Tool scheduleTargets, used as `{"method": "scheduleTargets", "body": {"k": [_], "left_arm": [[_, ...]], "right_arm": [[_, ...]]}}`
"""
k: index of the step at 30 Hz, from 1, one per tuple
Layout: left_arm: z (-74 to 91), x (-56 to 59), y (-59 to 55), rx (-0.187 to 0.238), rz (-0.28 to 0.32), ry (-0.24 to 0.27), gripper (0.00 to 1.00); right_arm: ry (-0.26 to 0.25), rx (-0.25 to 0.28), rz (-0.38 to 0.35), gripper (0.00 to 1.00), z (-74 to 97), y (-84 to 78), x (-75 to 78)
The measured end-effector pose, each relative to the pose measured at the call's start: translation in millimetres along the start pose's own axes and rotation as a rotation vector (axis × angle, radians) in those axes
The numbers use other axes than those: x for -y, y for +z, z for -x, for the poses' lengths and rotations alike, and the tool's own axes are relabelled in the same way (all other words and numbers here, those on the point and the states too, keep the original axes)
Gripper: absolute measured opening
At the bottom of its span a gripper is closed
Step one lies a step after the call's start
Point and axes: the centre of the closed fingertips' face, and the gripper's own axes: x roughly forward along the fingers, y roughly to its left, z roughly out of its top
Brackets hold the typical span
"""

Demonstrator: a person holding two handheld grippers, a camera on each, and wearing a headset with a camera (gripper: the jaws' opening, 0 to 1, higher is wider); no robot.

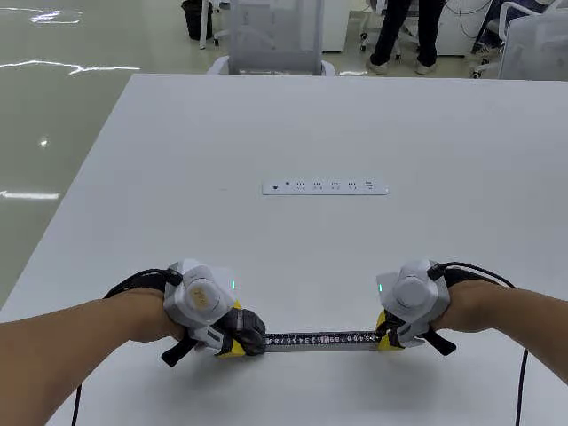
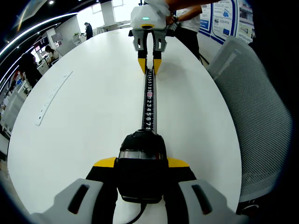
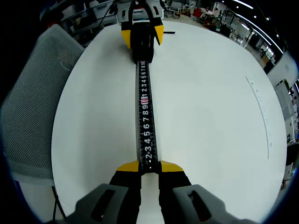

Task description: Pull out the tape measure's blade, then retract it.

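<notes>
The black tape measure case [image 2: 141,161] sits between my left gripper's [image 2: 141,164] yellow-tipped jaws, which are shut on it; the case [image 1: 245,331] rests near the table's front edge. Its black blade [image 1: 321,338] with white numbers runs flat across the white table to my right gripper [image 1: 387,341]. In the right gripper view the blade [image 3: 144,121] stretches away to the case [image 3: 142,43], and my right gripper [image 3: 149,168] is shut on the blade's end. In the left gripper view the blade [image 2: 148,102] reaches the right gripper [image 2: 149,66] at the far end.
A white power strip [image 1: 325,187] lies flat mid-table. The white table [image 1: 319,133] is broad beyond the grippers. A mesh office chair [image 2: 261,116] stands close behind the table's near edge. People and chairs stand beyond the far edge.
</notes>
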Motion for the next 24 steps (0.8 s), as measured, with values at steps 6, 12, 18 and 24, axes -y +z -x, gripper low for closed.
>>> {"method": "scheduleTargets", "body": {"k": [6, 12, 18, 24], "left_arm": [[-0.1, 0.2, 0.1, 0.000, 0.001, 0.000, 0.33], [-0.1, 0.0, 0.1, 0.000, 0.002, 0.000, 0.33], [-0.1, -0.2, 0.7, 0.000, 0.002, 0.001, 0.33], [-0.4, -0.6, 1.3, -0.001, 0.004, 0.000, 0.33]], "right_arm": [[-0.001, -0.001, -0.005, 0.13, 2.0, -3.0, 0.0], [-0.002, -0.003, -0.007, 0.13, 2.8, -5.6, -0.2], [-0.002, -0.007, -0.011, 0.13, 3.9, -9.3, 0.3], [-0.003, -0.008, -0.014, 0.13, 4.9, -12.2, 0.3]]}}
